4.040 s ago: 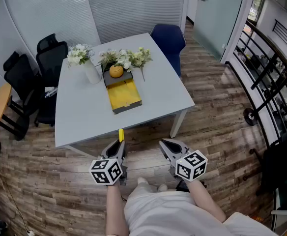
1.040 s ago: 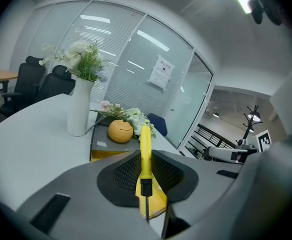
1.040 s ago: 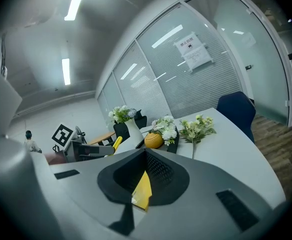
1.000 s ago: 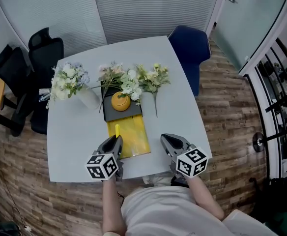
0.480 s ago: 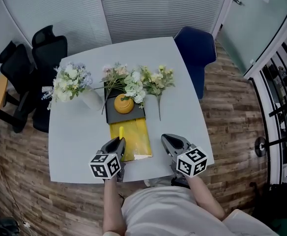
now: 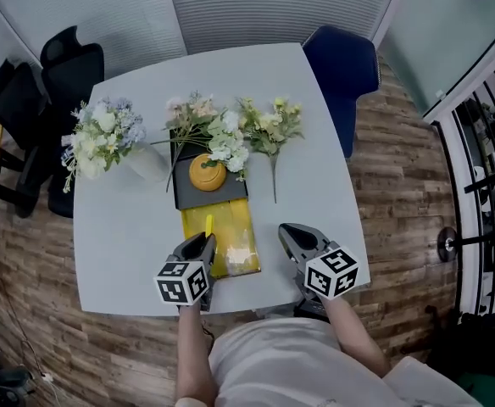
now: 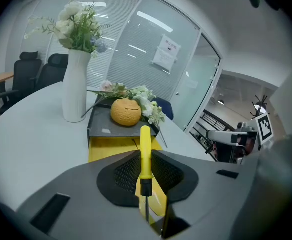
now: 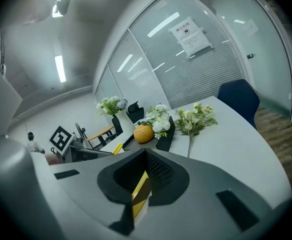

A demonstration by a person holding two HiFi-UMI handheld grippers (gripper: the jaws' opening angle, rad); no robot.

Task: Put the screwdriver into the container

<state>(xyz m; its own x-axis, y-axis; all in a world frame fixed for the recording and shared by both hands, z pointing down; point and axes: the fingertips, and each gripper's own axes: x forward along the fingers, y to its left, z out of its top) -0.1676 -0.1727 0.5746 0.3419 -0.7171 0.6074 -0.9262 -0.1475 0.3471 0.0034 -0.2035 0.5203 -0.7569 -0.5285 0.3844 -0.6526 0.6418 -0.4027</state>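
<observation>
Left gripper view, left claw (image 7: pixel 145 158) clamping screwdriver (image 7: pixel 145 146)

Pale table (image 6: pixel 315 185), white vase (image 6: pixel 146 166), yellow-and-grey container (image 6: pixel 230 223), perhaps loose flowers (image 6: pixel 269 130)

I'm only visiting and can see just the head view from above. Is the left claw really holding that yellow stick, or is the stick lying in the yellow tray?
Observer: It is holding it. The left gripper view shows the left gripper shut on the screwdriver, with the yellow handle pointing ahead.
Operator: Which part is pinched?
Observer: The lower part of the handle. Behind it, a black collar and a thin metal shaft run back toward the camera.
Operator: And the other claw?
Observer: The right gripper view shows the right gripper with its jaws together and nothing gripped.
</observation>
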